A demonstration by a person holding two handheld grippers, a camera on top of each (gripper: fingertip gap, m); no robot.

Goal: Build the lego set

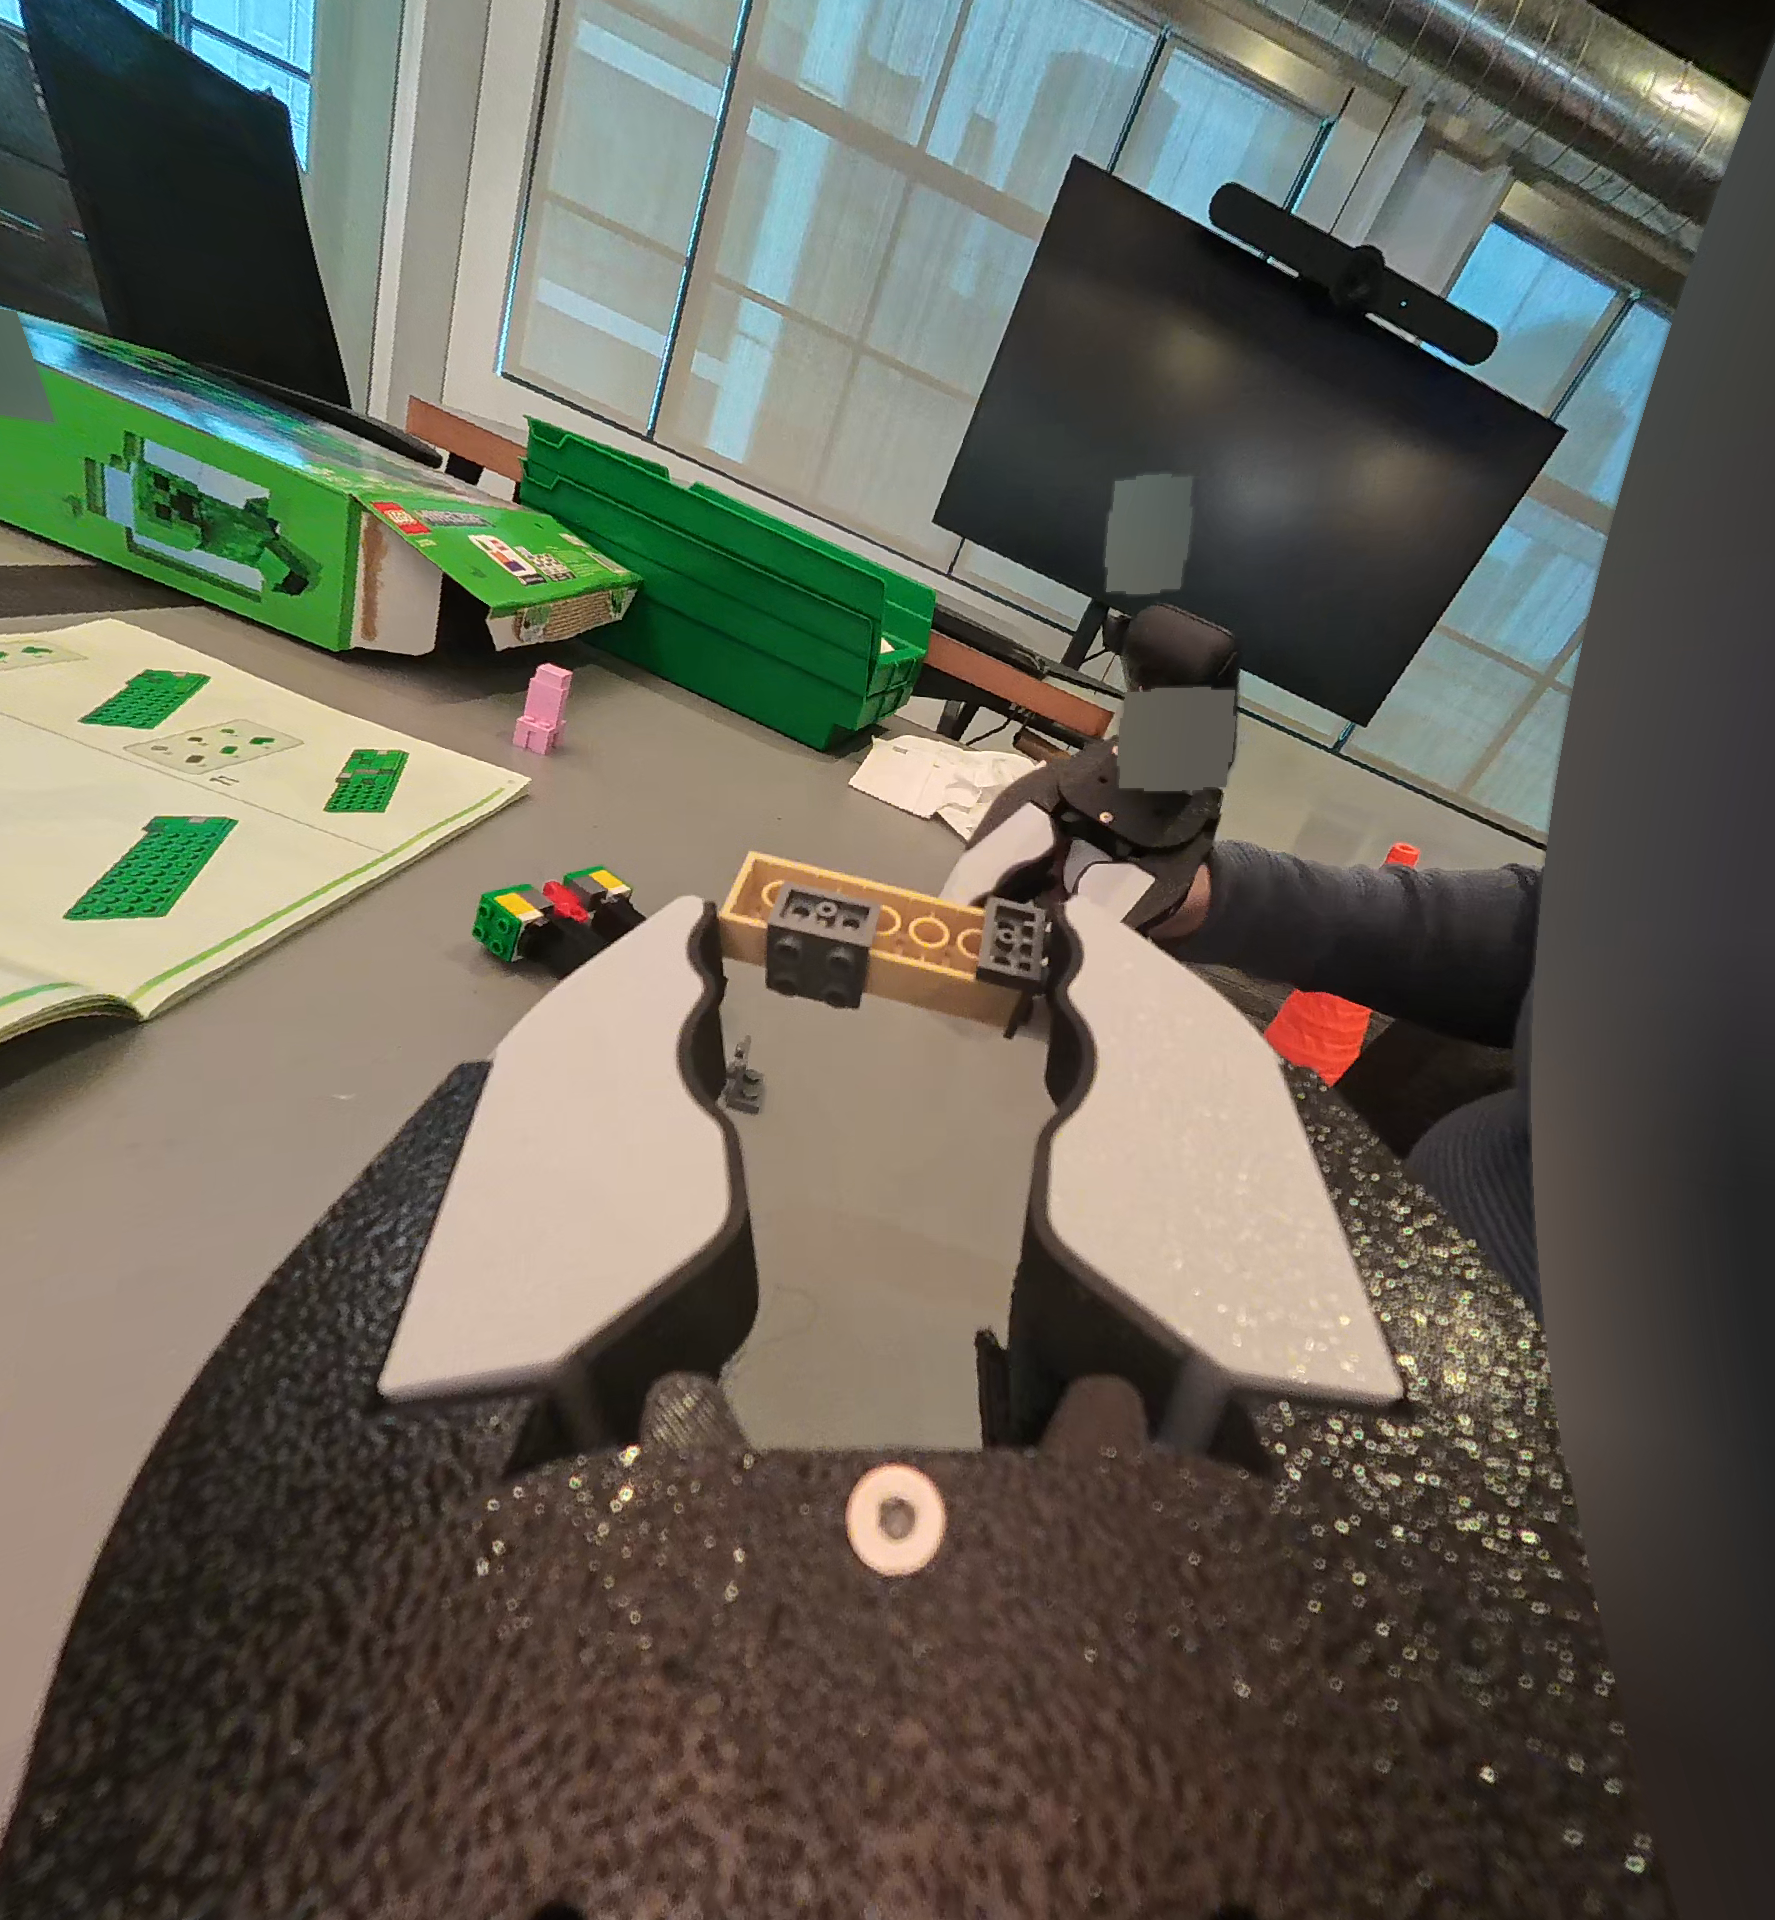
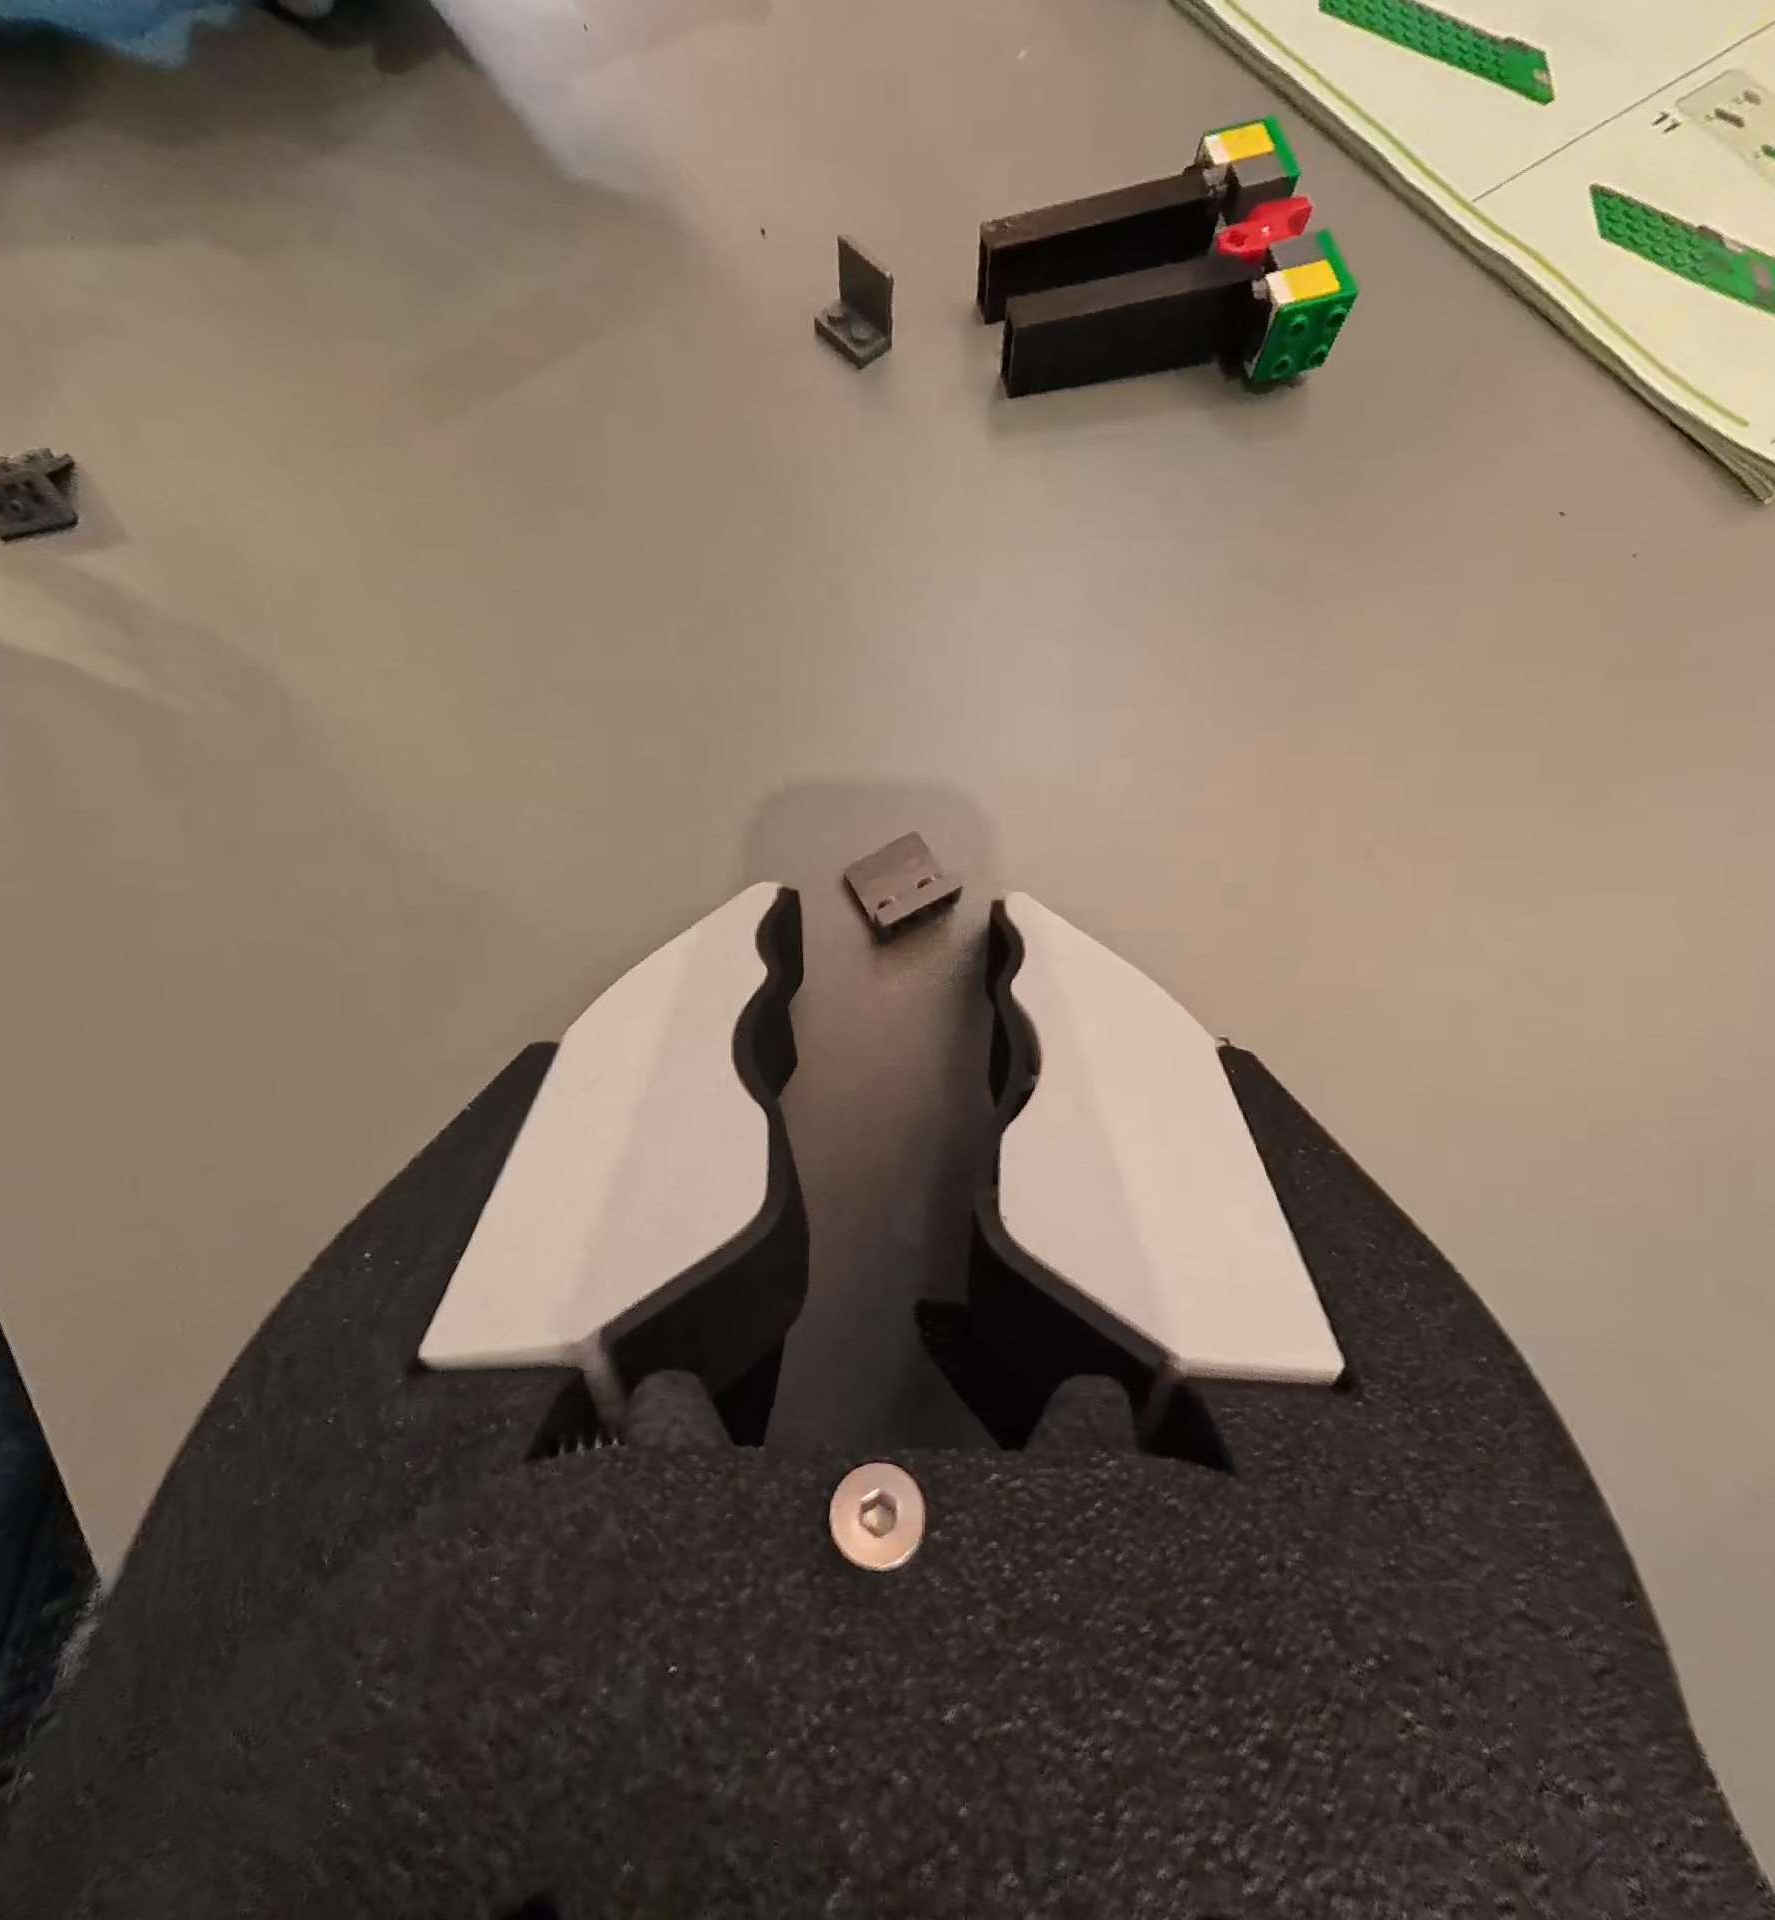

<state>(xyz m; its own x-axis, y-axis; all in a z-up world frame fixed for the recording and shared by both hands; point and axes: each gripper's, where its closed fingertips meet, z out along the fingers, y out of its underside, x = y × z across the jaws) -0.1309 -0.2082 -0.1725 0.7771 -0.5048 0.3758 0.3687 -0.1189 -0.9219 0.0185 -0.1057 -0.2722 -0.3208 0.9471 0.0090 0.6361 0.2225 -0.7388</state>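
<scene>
Left wrist view, left gripper (image 1: pixel 878 961): nearest the camera; its fingers clamp a tan brick (image 1: pixel 867 940) by its two ends, underside up, lifted off the grey table (image 1: pixel 239 1195).
Dark grey bricks: one (image 1: pixel 823 940) sits on the tan brick near its middle, another (image 1: pixel 1015 940) at its right end.
Beyond: a small bracket piece (image 1: pixel 745 1075) stands on the table below; black-and-green sub-assembly (image 1: pixel 556 920), open instruction booklet (image 1: pixel 135 810) and green box (image 1: pixel 270 520) lie to the left.
Right wrist view, right gripper (image 2: pixel 893 914): fingers apart and empty, poised above a small dark grey piece (image 2: pixel 904 883) on the table.
Elsewhere: another dark piece (image 2: pixel 15 506) lies far left.
Doing it well: likely lower with the tips straddling the piece, close on its flat sides, keep it level, and hold the tan brick steady for seating.
</scene>
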